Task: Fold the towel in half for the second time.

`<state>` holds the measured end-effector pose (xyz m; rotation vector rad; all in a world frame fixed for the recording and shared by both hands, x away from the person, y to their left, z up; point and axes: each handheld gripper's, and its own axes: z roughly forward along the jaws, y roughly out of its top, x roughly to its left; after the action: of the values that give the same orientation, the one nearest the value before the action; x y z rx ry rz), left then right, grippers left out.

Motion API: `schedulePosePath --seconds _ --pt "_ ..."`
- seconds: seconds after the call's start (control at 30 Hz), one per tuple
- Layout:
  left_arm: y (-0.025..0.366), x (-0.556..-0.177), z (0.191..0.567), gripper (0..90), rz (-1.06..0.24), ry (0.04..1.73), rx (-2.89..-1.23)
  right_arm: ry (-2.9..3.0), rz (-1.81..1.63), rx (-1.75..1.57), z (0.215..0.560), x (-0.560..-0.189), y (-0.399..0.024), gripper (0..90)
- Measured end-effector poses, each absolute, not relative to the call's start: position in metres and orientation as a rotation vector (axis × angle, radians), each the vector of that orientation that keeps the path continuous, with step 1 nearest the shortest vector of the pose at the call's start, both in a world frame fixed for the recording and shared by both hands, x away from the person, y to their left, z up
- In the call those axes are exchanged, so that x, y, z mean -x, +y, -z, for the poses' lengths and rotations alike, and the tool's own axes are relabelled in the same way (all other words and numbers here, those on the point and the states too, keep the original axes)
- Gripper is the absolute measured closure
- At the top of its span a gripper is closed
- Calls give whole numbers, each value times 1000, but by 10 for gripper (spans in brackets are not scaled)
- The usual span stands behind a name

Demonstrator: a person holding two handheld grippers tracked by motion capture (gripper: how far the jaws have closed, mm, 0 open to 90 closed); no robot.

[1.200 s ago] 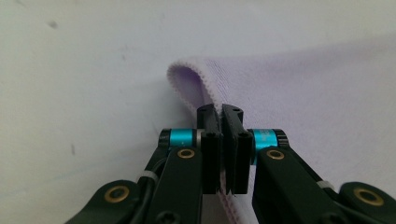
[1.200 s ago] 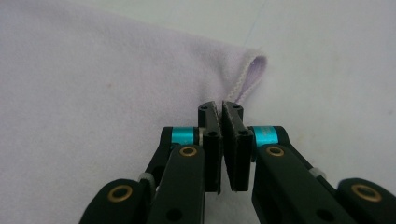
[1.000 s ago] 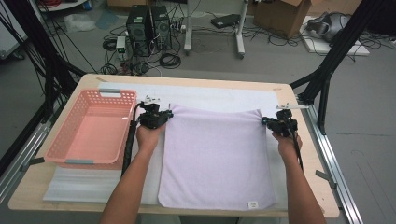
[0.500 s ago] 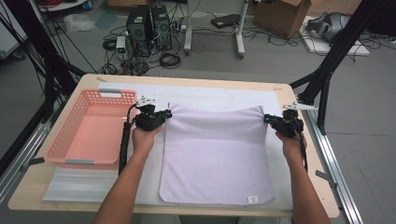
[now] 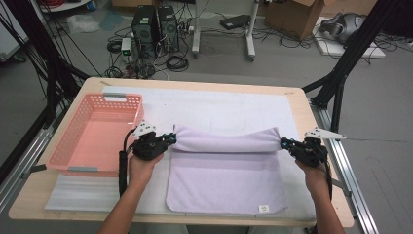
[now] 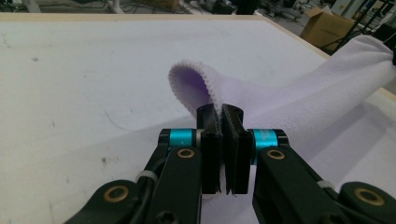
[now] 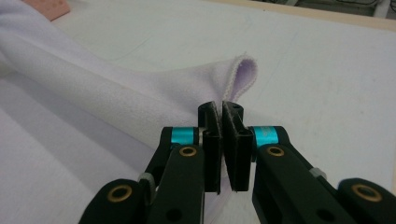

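Pinching opposite corners of the lilac towel [image 5: 225, 168], the left gripper [image 5: 171, 139] and right gripper [image 5: 283, 143] hold its far edge raised between them.

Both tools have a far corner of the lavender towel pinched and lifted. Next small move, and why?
Probably draw both corners on toward the near hem and lay them there. The left tool and right tool are each shut on a corner of the towel, the raised edge hangs as a roll about midway over the flat half, and the near hem with its label lies uncovered, so the fold looks half done.
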<state>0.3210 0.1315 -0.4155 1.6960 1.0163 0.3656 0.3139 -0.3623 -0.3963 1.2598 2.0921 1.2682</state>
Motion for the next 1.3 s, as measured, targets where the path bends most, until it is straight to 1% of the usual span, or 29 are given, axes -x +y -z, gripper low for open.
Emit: schedulePosePath --seconds 0.43,0.63,0.77,0.8,0.87,0.93,1.0,1.1,1.17,1.2,1.27,1.3 --pt "139 -260 435 857 -331 988 -1691 2111 -1268 -1240 409 -253 -362 868" --pt "143 -239 441 855 -317 971 -1704 2139 -1266 -1238 418 -231 -363 868" --pt "141 -234 445 842 -325 956 -1746 2152 -1268 -1239 425 -220 -365 868" --pt "141 -235 445 806 -329 966 -1735 2158 -1262 -1242 427 -220 -365 867" --pt "143 -240 442 603 -331 1005 -1704 2173 -1254 -1253 429 -221 -364 825" --pt "146 -245 437 542 -354 1016 -1694 2157 -1248 -1273 428 -224 -364 701" --pt "146 -253 434 504 -336 1030 -1698 2127 -1259 -1294 421 -231 -365 624" --pt "141 -265 434 480 -307 1044 -1710 2114 -1245 -1328 414 -246 -362 562" --pt "137 -272 437 482 -274 1055 -1721 2124 -1218 -1329 413 -256 -357 527" --pt "136 -276 439 509 -243 1052 -1720 2126 -1209 -1340 414 -261 -354 515" --pt "133 -281 443 631 -204 1081 -1716 2138 -1190 -1360 416 -271 -349 518" --pt "133 -282 445 706 -194 1071 -1723 2144 -1181 -1371 417 -275 -347 569"
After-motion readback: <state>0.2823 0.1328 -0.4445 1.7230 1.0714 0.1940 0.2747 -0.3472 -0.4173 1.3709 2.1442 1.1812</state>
